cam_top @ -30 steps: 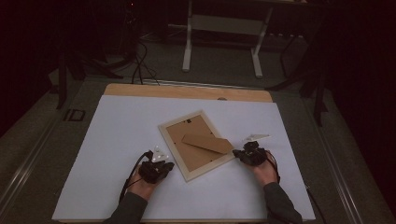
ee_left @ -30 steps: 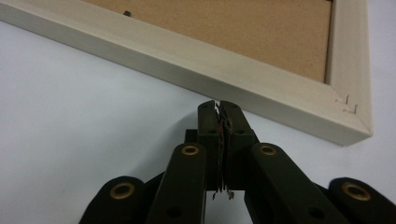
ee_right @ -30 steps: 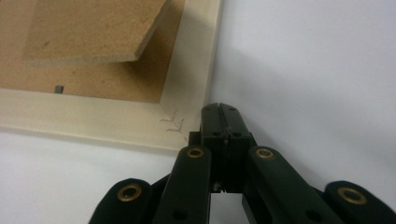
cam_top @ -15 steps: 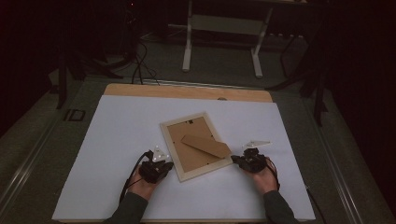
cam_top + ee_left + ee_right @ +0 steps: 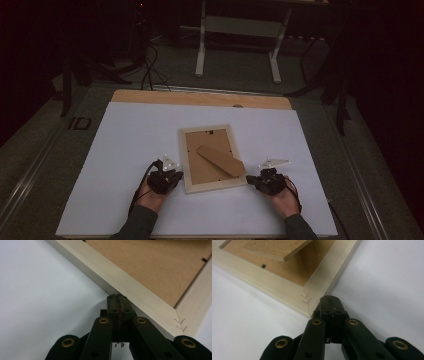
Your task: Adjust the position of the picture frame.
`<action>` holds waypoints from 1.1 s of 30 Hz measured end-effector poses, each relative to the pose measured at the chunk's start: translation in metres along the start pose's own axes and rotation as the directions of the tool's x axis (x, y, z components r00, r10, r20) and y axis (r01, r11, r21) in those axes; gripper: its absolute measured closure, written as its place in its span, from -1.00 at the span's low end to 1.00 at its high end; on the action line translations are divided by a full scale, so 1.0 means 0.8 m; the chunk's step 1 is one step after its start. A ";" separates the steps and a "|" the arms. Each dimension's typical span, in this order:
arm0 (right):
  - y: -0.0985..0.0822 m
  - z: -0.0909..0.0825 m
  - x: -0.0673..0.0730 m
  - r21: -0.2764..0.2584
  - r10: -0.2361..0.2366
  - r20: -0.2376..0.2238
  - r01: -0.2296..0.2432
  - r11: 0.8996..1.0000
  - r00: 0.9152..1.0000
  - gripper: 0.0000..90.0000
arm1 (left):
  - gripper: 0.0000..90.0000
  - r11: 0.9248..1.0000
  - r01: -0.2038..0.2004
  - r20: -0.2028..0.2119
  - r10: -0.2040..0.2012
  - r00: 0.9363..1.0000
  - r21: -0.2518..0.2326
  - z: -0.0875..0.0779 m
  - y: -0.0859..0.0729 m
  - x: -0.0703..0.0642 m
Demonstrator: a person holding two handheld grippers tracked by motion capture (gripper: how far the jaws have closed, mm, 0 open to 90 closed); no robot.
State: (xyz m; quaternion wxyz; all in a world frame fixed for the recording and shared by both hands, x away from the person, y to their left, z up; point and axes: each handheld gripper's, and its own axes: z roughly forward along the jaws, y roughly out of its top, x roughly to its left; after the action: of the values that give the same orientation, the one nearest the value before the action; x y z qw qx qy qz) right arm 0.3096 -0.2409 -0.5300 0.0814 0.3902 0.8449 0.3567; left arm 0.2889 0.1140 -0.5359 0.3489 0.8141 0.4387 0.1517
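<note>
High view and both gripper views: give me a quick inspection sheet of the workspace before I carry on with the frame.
Surface: white sheet over a wooden table top, flat.
Job's things: picture frame lying face down, brown backing up, its stand flap across the back.
Clutter: nothing seen.
Grippers: left tongs shut, tips against the frame's outer edge near a lower corner; right tongs shut, tips at the frame's other lower corner. Nothing held between either pair.
Cables: one trails back from each gripper along the forearm; loose cables on the floor beyond the table.
Surroundings: dark room, white table legs behind.
</note>
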 end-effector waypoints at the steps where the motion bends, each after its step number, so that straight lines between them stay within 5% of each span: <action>1: -0.001 0.000 0.002 0.003 -0.007 -0.007 0.007 1.000 1.000 1.00 | 1.00 1.000 0.003 -0.001 -0.003 1.000 0.000 0.000 0.000 0.002; 5: -0.002 0.001 0.006 -0.003 -0.014 -0.025 0.014 1.000 1.000 1.00 | 1.00 1.000 0.008 0.013 -0.008 1.000 -0.004 -0.006 0.001 0.003; 8: -0.002 0.002 0.009 -0.002 -0.014 -0.030 0.014 1.000 0.999 1.00 | 1.00 0.999 -0.026 0.017 0.027 1.000 -0.018 -0.017 0.005 -0.001; 13: -0.002 0.002 0.014 0.001 -0.025 -0.035 0.025 1.000 0.999 1.00 | 0.99 0.998 -0.049 0.102 0.052 0.993 -0.026 -0.032 0.002 -0.013; 18: -0.002 0.003 0.019 0.004 -0.029 -0.038 0.029 1.000 0.999 1.00 | 0.99 0.998 -0.070 0.142 0.071 0.987 -0.007 -0.040 -0.011 -0.023; 21: -0.002 0.003 0.021 0.006 -0.029 -0.041 0.029 1.000 0.999 1.00 | 1.00 0.997 -0.073 0.152 0.073 0.986 -0.003 -0.044 -0.015 -0.023; 27: -0.002 0.004 0.029 0.011 -0.042 -0.050 0.042 0.999 0.998 1.00 | 0.99 0.988 -0.145 0.162 0.136 0.977 0.045 -0.040 -0.019 -0.034; 33: -0.002 0.008 0.043 0.013 -0.086 -0.076 0.088 0.996 0.993 1.00 | 0.98 0.987 -0.141 0.138 0.130 0.982 0.072 -0.035 -0.022 -0.031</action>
State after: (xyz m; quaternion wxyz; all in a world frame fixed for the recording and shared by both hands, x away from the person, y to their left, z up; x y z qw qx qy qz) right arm 0.2881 -0.2131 -0.5307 0.0617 0.3400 0.8665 0.3603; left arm 0.2482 0.1123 -0.5267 0.3326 0.8640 0.3637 0.1026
